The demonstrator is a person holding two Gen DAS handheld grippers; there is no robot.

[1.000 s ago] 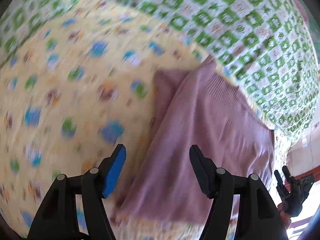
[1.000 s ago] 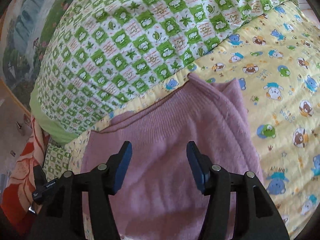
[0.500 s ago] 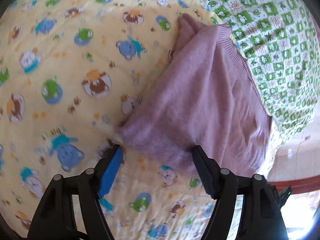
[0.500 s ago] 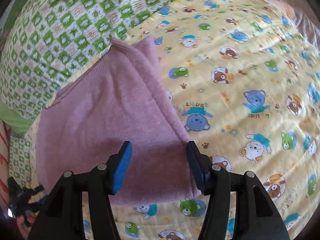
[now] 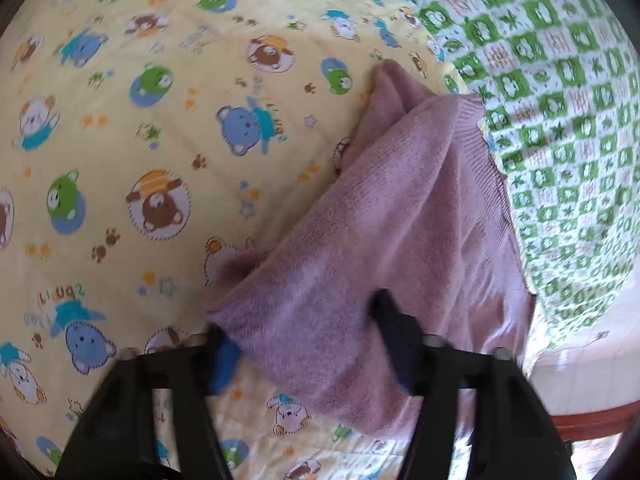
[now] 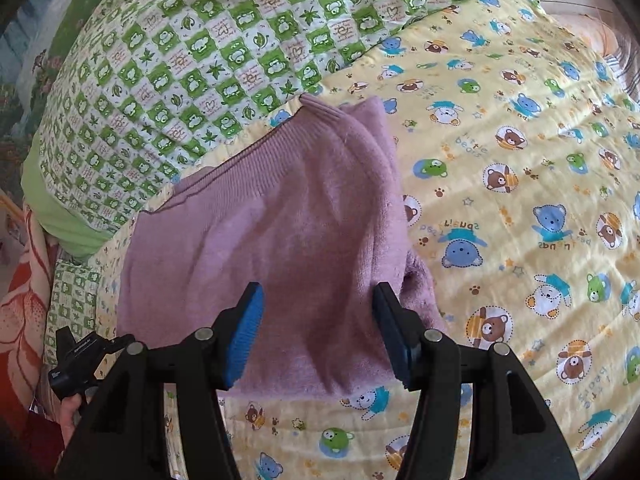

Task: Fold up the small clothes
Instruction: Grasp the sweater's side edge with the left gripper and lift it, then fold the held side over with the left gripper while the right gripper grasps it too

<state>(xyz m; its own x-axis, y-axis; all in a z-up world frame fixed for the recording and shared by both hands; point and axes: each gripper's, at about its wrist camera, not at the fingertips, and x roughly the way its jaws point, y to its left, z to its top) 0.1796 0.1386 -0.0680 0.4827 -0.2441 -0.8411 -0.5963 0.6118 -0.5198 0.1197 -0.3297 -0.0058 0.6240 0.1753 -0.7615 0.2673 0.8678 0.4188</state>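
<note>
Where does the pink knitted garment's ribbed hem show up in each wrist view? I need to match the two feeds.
Left wrist: ribbed hem runs down right of centre, beside the green checked quilt.
Right wrist: ribbed hem slants across upper left of centre, below the green checked quilt.
Shared landmark: the quilt's edge along that hem.

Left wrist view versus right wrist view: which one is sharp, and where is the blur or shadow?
Left wrist view: the left claw and the near edge of the pink sweater are smeared by motion, the bear quilt less so. Right wrist view: sharp throughout, the right claw crisp, casting a soft shadow on the sweater; fisheye bends the green checked blanket.
</note>
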